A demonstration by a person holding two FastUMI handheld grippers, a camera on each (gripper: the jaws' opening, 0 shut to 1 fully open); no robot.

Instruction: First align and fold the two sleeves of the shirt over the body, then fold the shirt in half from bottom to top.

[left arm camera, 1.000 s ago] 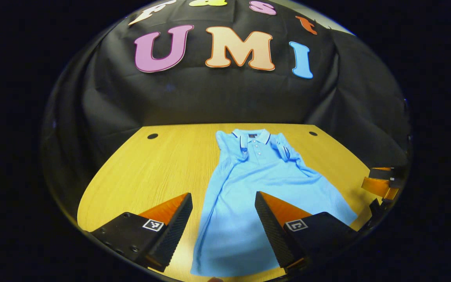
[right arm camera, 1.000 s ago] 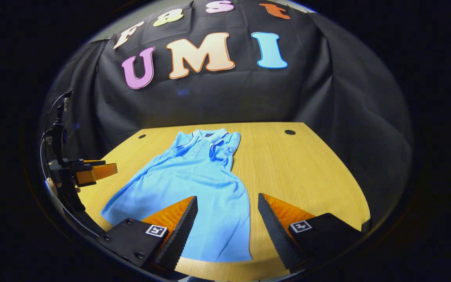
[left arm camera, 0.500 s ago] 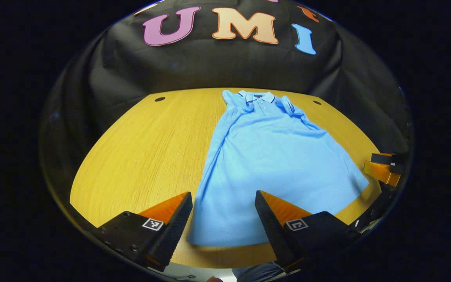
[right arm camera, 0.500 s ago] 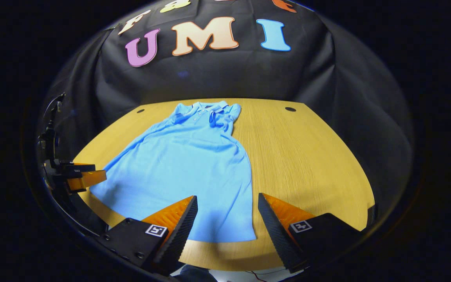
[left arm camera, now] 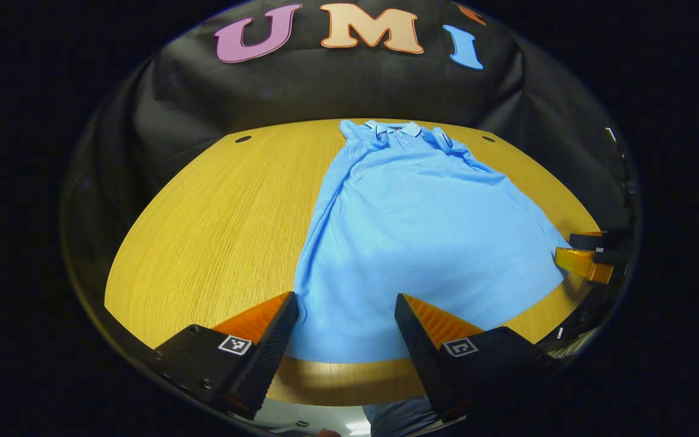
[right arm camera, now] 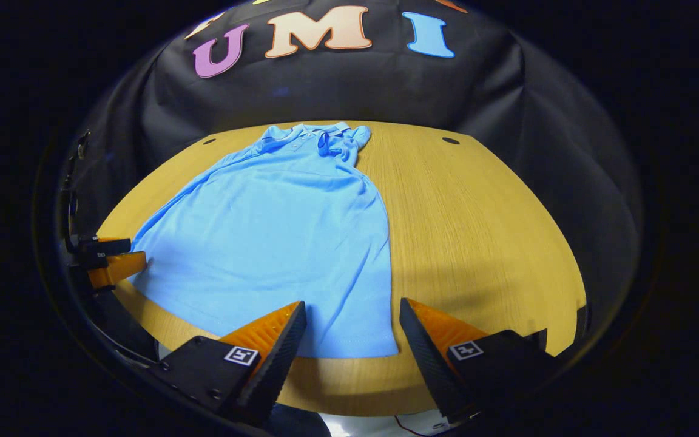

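Across the middle of the left gripper view a blue shirt lies flat on the wooden counter, collar at the top of the frame near the counter's far edge and hem at the bottom, close to the near edge. Both short sleeves are folded in over the body beside the collar: one at upper left of the garment, one at upper right. The left gripper sits at the bottom of this frame with its fingers apart, holding nothing; the hem's left corner lies between them, and whether the fingers touch the cloth cannot be told. At the right edge of the frame the other gripper shows, its tip just beside the shirt's right hem corner.

Seen from the right gripper view, the shirt fills the centre-left of the frame, collar at the top and hem at the bottom. The right gripper is at the bottom, fingers spread and empty, with the hem's right corner between them. At the left edge of the frame the left gripper appears, just beside the hem's other corner. Two small dark holes mark the counter's far corners, and a black cloth wall rises behind it.
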